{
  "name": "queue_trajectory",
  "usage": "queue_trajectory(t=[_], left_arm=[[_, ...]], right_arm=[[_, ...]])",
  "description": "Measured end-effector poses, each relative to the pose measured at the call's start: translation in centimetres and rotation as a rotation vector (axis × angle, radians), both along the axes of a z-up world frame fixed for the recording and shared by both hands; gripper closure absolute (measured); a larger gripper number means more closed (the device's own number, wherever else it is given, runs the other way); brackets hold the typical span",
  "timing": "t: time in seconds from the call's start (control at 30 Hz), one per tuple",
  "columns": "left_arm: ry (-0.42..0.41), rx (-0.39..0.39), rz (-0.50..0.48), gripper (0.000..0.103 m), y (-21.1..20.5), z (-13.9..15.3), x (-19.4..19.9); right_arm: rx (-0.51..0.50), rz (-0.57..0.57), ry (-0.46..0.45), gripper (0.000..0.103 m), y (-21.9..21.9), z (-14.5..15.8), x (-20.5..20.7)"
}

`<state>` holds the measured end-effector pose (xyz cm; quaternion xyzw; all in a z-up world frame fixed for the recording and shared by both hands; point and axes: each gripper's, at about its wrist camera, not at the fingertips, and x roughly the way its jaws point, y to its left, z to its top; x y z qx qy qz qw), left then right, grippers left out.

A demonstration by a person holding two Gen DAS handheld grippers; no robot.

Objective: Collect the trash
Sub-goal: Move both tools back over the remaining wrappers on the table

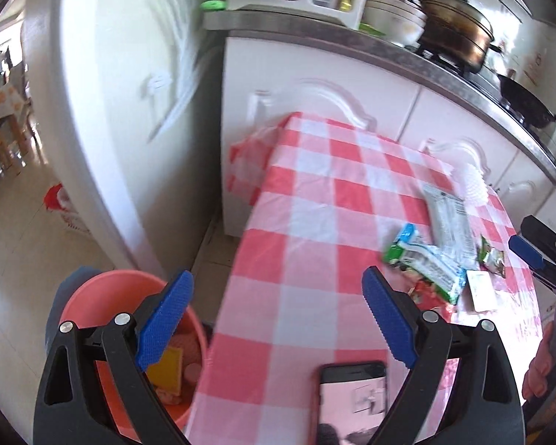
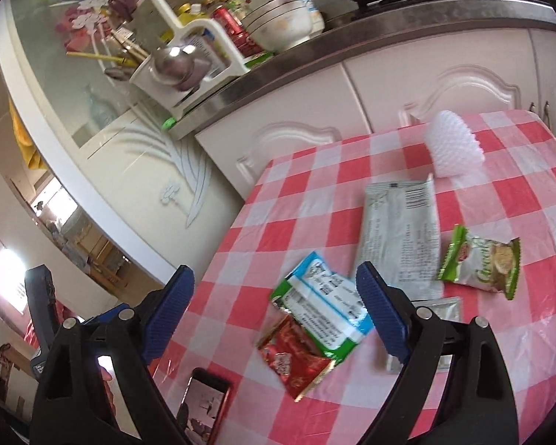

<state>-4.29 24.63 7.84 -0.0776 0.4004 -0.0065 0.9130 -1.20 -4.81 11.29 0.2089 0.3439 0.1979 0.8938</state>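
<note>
Left wrist view: left gripper (image 1: 276,319) spread wide, nothing between the blue pads, hanging over the near edge of the checked tablecloth (image 1: 315,200). Pink bucket (image 1: 92,296) down at the left beside the table, with yellow and pink scraps already inside. Phone (image 1: 352,400) flat at the near edge, screen up. Right gripper (image 1: 537,256) poking in from the right edge, by the litter.

Right wrist view: right gripper (image 2: 276,315) also gaping, empty, above the trash pile. Red wrapper (image 2: 296,363) tucked partly under the green-and-blue packet (image 2: 322,304); grey pouch (image 2: 400,237) just behind; green biscuit wrapper (image 2: 482,263) to its right, apart. Small silver sachet (image 2: 444,307) partly hidden behind the right finger. White foam net (image 2: 452,144) far back, near the cabinet (image 2: 389,85).
</note>
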Motion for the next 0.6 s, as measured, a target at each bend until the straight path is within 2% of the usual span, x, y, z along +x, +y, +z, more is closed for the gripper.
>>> queue_trajectory(t=[0.37,0.6], left_arm=[[-0.021,0.030,-0.129,0.011,-8.5,1.4,2.6],[-0.017,0.039,-0.184,0.011,-12.9,1.3,4.0]], right_arm=[[0.019,-0.190,0.018,0.013,-9.0,-1.6,-0.3],[-0.037,-0.285,0.070,0.013,-12.5,-3.5,-0.1]])
